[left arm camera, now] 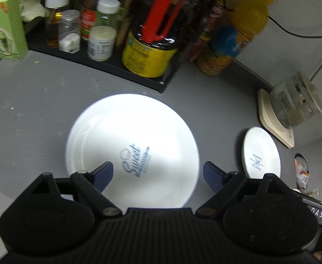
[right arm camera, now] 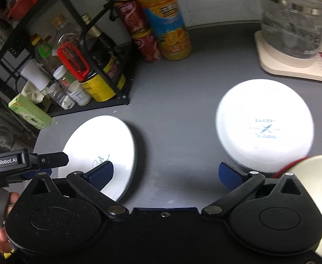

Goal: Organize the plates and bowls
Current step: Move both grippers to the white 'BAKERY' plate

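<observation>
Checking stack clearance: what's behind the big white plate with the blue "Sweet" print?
Behind the big white round plate: bare grey countertop, then the black wire rack holding a yellow-labelled jar and spice bottles. The rack's back row is hidden.

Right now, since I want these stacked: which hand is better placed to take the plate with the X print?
Right. The right tool, open, hangs just beside the X-print plate; the left tool is open over the other plate.

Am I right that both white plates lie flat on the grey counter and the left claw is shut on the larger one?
Not quite. The left claw is open, its fingers spread above the larger plate without gripping it, as the left wrist view shows. Both plates, including the smaller plate, do lie flat on the grey counter.
</observation>
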Demonstrator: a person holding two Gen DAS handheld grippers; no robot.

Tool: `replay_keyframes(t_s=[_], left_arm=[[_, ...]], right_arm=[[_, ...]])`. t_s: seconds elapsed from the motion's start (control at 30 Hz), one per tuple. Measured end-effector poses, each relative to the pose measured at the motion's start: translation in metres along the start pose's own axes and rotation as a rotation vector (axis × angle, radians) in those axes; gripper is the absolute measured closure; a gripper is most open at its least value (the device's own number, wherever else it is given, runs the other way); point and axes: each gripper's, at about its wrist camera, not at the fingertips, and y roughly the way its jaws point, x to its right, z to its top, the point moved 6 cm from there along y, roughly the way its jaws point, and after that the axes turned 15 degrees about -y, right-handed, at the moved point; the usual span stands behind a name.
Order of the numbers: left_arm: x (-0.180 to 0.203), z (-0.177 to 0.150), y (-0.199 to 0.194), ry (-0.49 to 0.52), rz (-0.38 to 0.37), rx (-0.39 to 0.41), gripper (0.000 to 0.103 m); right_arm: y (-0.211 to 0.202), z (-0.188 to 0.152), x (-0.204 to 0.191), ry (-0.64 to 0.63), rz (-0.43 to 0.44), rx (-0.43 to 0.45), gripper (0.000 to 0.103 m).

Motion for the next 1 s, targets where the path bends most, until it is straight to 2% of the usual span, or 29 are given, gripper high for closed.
replay_keyframes(t_s=[0.3,0.6,1.0], left_arm=[[0.035,-0.015,0.010,0.091,0.003,-0.038,0.015],[0.080,-0.031,0.027,0.182,-0.034,-0.088,0.016],[0.120,-0.030,0.059,0.194,-0.061,-0.143,0.016]], right_arm=[[-0.023,-0.001,0.026,0.042,-0.036,0.037,0.000],[-0.043,-0.003,0.058,0.077,-0.099,0.061,0.000],[-0.047,-0.005,0.107,0.152,-0.197,0.045,0.000]])
